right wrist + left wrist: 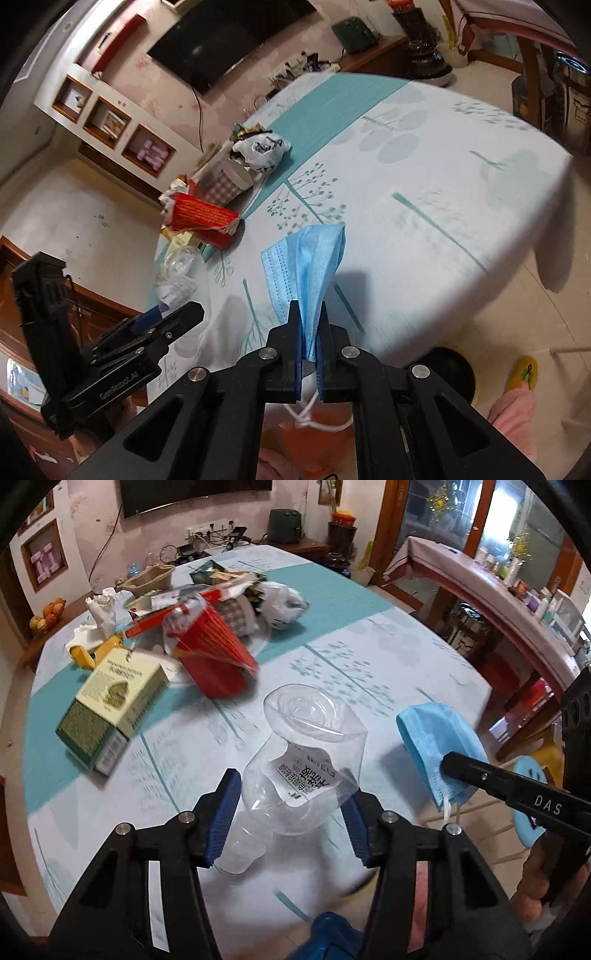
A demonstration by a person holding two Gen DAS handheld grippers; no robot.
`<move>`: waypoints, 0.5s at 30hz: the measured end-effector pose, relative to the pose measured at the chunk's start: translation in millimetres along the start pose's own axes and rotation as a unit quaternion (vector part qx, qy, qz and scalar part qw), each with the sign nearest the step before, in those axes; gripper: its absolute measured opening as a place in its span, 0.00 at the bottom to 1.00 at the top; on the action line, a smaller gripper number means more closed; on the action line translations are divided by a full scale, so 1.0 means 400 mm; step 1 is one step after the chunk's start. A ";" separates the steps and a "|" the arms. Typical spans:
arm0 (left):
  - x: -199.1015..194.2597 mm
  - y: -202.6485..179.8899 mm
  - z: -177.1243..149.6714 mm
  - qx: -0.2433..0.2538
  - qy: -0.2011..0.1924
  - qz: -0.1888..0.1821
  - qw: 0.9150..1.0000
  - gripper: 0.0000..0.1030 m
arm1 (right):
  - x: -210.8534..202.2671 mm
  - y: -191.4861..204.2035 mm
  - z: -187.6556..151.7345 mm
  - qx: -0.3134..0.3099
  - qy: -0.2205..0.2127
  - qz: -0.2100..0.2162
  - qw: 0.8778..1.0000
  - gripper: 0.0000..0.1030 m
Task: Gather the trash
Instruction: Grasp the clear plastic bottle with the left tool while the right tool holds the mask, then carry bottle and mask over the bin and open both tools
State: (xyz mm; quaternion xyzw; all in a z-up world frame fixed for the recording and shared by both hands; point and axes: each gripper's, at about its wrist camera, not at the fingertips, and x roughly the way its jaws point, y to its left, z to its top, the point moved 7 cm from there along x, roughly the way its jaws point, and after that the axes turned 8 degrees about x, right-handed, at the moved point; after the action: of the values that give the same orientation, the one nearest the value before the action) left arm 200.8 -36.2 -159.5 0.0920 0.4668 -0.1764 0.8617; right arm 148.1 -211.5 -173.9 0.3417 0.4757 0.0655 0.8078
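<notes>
Between left gripper (291,812) pads: clear bottle (295,760).

soft daylight, fisheye-warped edges, slight motion blur.

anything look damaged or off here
The clear plastic bottle held in the left gripper is crushed and buckled. Behind it, a red carton lies tipped over, its torn wrapper hanging loose, amid scattered litter on the table.

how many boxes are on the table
2: a green and cream box at the near left edge, and a red box just behind it by the trash pile. More may be hidden in that pile.
</notes>
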 end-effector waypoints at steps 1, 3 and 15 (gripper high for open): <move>-0.010 -0.022 -0.015 -0.001 -0.002 -0.007 1.000 0.49 | -0.024 -0.012 -0.016 0.000 -0.004 0.004 1.000 0.05; -0.025 -0.065 -0.043 -0.001 -0.003 -0.022 1.000 0.48 | -0.070 -0.038 -0.050 0.001 -0.008 0.007 1.000 0.05; -0.005 -0.379 -0.209 0.093 0.048 -0.061 0.993 0.48 | -0.193 -0.299 -0.224 0.033 0.005 -0.040 0.999 0.05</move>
State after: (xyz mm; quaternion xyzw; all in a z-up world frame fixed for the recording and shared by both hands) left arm 76.3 -148.2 -202.5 0.1511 0.4943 -0.2666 0.8135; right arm 7.3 -291.5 -219.8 0.3481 0.4952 0.0191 0.7958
